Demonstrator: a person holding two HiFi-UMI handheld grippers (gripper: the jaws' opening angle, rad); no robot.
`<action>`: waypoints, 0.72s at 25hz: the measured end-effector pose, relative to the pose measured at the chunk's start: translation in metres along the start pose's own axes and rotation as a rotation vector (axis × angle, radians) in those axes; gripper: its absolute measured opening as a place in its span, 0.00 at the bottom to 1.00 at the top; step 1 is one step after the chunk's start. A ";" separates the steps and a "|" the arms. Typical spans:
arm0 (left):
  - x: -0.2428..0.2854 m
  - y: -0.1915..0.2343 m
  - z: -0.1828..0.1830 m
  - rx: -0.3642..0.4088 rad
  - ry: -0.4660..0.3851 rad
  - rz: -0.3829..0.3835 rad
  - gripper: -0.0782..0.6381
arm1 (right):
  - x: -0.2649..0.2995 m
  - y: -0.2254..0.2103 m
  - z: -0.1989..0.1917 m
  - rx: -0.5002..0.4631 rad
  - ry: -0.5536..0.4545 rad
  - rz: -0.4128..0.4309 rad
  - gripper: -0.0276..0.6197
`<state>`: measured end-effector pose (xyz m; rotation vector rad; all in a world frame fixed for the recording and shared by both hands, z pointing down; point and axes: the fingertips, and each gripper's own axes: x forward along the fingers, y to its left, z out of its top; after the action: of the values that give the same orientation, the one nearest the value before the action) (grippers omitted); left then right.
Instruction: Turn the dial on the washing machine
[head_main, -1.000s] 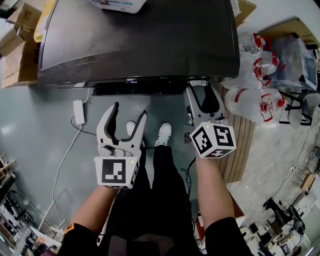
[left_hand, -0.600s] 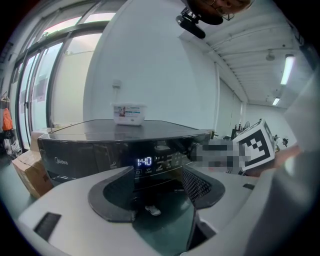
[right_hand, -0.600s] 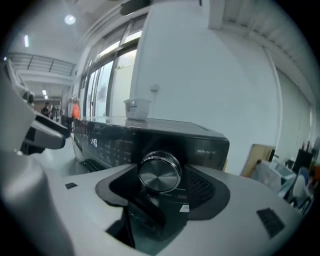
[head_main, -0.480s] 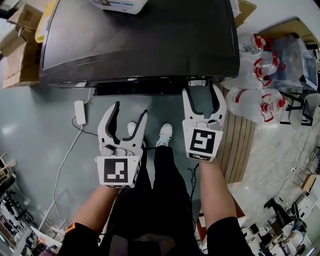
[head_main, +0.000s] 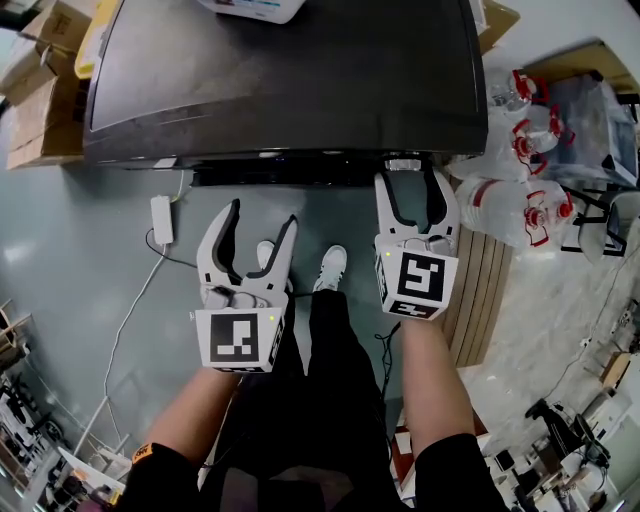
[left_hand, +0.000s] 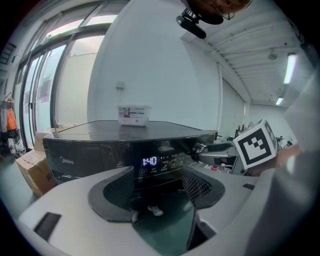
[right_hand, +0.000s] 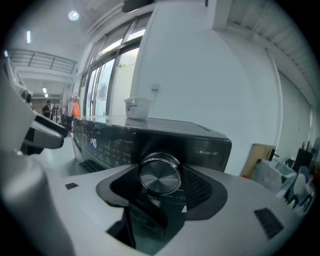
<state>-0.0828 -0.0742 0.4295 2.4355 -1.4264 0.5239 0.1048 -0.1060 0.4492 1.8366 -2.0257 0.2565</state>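
The dark washing machine (head_main: 280, 80) fills the top of the head view. Its round silver dial (right_hand: 160, 175) is at the right end of the front panel (head_main: 403, 164). My right gripper (head_main: 410, 180) is open, and in the right gripper view (right_hand: 160, 189) the dial sits between its two jaw tips with the pads (right_hand: 199, 186) close on either side. My left gripper (head_main: 258, 218) is open and empty, held back from the panel; in the left gripper view (left_hand: 157, 182) it faces the lit display (left_hand: 149, 161).
A white tub (head_main: 250, 8) stands on the machine's lid. Cardboard boxes (head_main: 40, 60) sit to the left, big water bottles (head_main: 510, 200) and a wooden pallet (head_main: 480, 290) to the right. A white power strip (head_main: 160, 222) lies on the floor near the person's shoes (head_main: 328, 268).
My right gripper has straightened from a tilted pose and moved forward until its jaws reach around the dial. My left gripper has stayed almost still.
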 end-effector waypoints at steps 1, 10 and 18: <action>0.000 0.000 0.000 -0.002 -0.001 0.002 0.52 | 0.000 -0.002 -0.001 0.052 -0.005 0.012 0.48; 0.003 0.002 0.004 -0.005 -0.011 0.007 0.52 | 0.000 -0.009 -0.003 0.348 -0.036 0.091 0.48; 0.006 0.002 0.008 -0.004 -0.018 0.012 0.52 | -0.002 -0.002 0.003 0.062 -0.016 0.019 0.49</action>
<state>-0.0800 -0.0831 0.4246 2.4362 -1.4485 0.5028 0.1066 -0.1054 0.4454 1.8623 -2.0689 0.3153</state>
